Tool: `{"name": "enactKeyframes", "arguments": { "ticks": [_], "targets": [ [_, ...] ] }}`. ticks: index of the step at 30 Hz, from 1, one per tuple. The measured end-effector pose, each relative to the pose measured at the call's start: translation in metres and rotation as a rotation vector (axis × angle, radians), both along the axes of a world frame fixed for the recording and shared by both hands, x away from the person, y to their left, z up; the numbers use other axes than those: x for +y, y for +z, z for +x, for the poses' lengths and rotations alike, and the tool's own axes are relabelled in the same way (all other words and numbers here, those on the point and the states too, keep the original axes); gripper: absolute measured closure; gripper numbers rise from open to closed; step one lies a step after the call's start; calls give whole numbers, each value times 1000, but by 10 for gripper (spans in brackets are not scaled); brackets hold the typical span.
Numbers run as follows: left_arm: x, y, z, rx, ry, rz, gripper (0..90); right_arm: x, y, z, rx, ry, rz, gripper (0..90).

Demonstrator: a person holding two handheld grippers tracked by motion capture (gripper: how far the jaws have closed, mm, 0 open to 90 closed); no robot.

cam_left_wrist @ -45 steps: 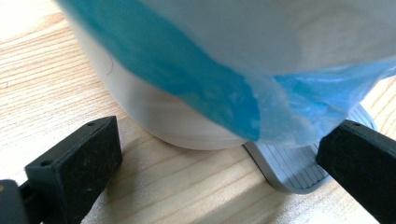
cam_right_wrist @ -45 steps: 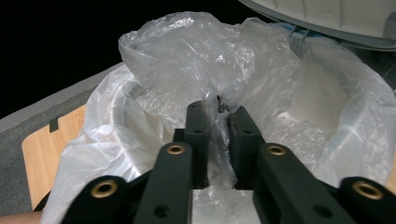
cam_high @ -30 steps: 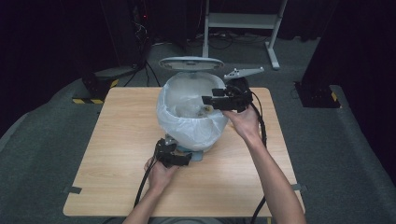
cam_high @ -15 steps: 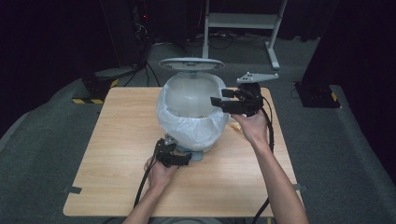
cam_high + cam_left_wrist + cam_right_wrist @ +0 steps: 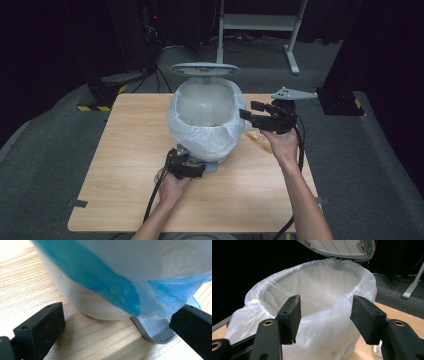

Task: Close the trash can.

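Dark studio space surrounds a light wooden table (image 5: 120,175) standing on grey carpet, with a white metal stand (image 5: 260,25) behind it. At the table's far middle sits a round white pedal bin (image 5: 205,112) lined with a translucent white plastic bag (image 5: 200,137), its grey lid (image 5: 205,68) raised. The left gripper (image 5: 192,170) lies low at the bin's base, jaws spread apart with nothing between them; its own view shows the ribbed grey foot pedal (image 5: 156,331) and a bluish bag fringe (image 5: 107,287) hanging over the bin wall. The right gripper (image 5: 247,114) hovers just beside the rim, jaws apart and empty; its view looks into the lined opening. A crumpled wrapper (image 5: 260,140) lies under the right hand (image 5: 280,145).
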State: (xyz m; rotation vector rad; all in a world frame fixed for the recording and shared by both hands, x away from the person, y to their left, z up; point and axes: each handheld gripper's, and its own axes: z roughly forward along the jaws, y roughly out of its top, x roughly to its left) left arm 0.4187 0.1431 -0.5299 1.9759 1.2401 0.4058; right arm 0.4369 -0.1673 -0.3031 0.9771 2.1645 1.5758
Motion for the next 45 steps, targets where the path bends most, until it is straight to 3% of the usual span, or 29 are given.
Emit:
{"name": "enactKeyframes", "arguments": {
  "ticks": [7, 17, 28, 34, 43, 45],
  "targets": [
    [0, 0, 0, -7, -1, 4, 1, -13, -16, -5, -4, -25, 37, 409],
    [0, 0, 0, -8, -1, 7, 0, -26, -36, -9, -4, -62, 40, 391],
    [0, 0, 0, 1, 0, 2, 1, -40, -67, -10, 65, -138, -17, 380],
    [0, 0, 0, 0, 1, 2, 0, -47, -82, -10, 76, -185, -37, 390],
    [-1, 0, 0, 0, 6, 2, 0, -47, -94, -7, 75, -202, -71, 356],
    [0, 1, 0, -2, -1, 19, 0, -47, -97, -6, 84, -207, -75, 351]
  ]
}}
